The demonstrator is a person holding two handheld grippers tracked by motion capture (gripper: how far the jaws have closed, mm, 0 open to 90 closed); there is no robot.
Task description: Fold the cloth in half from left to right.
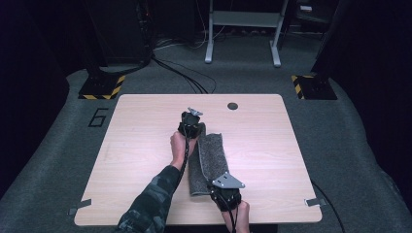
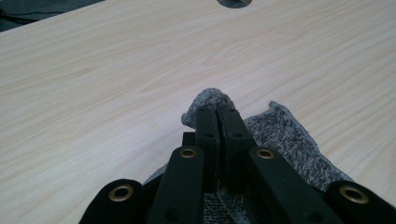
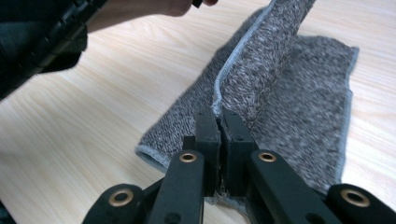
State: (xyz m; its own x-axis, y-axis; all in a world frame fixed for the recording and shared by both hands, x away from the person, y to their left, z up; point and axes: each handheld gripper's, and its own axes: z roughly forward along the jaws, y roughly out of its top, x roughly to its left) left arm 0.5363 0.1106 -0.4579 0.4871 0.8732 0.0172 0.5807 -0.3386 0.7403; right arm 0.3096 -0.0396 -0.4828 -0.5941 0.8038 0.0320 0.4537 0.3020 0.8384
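A grey knitted towel [image 1: 209, 160] lies lengthwise in the middle of the light wooden table [image 1: 141, 145], partly folded over itself. My left gripper [image 1: 192, 124] is at the towel's far end, shut on a corner of the cloth [image 2: 211, 99] that pokes out past the fingertips. At the near end, my right gripper [image 1: 224, 194] is shut on the towel's edge [image 3: 243, 79], which rises from the jaws as a raised fold over the flat layer [image 3: 308, 112]. The person's left hand and arm [image 3: 130, 11] cross the top of the right gripper view.
A round cable hole [image 1: 232, 106] sits near the table's far edge [image 2: 233, 2]. Bare wood spreads left and right of the towel. Beyond the table are floor cables [image 1: 184, 77], a white frame [image 1: 243, 29] and black-and-yellow striped stands [image 1: 102, 87].
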